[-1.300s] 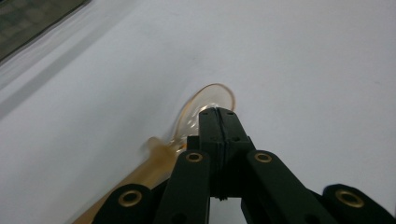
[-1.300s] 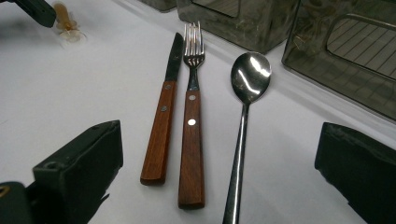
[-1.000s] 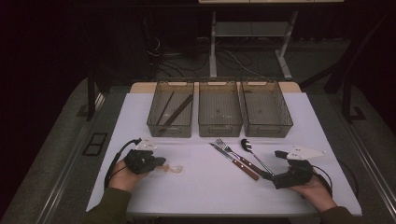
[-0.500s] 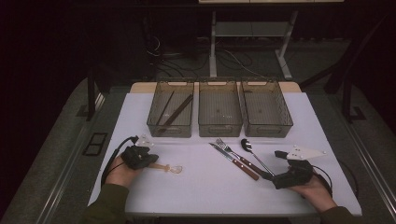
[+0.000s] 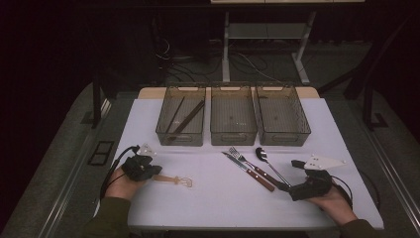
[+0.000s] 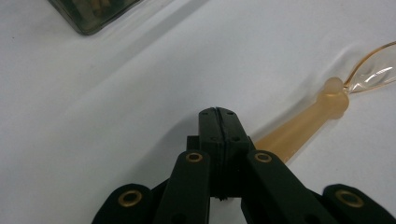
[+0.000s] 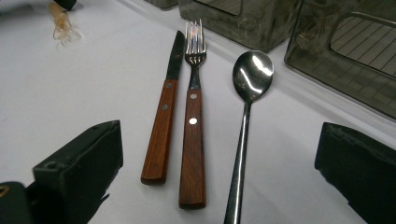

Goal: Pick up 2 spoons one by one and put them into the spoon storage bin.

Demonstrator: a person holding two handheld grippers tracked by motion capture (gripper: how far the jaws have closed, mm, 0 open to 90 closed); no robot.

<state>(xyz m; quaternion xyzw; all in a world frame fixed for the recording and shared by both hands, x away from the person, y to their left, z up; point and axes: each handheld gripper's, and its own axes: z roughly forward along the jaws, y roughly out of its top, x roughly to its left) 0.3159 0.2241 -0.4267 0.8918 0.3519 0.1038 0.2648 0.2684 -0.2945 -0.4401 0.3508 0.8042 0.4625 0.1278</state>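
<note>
A small whisk (image 5: 173, 180) with a translucent amber handle (image 6: 299, 128) and wire head lies on the white table (image 5: 208, 198) at the left. My left gripper (image 5: 157, 171) rests at the handle's near end with its jaws shut together (image 6: 218, 114); the handle runs out from beside and under them, not between them. At the right, my right gripper (image 5: 291, 174) stands open, its wide jaws (image 7: 222, 154) facing a wooden-handled knife (image 7: 163, 126), a matching fork (image 7: 192, 121) and a steel spoon (image 7: 247, 107) lying side by side.
Three smoky clear bins stand in a row at the back: the left bin (image 5: 181, 136) holds long dark sticks, while the middle bin (image 5: 233, 134) and right bin (image 5: 285, 134) look bare. Cables trail from both grippers. The table's front edge runs just behind both hands.
The left hand and its gripper have slid slightly to the left. The whisk lies where it was. The right gripper has not moved.
</note>
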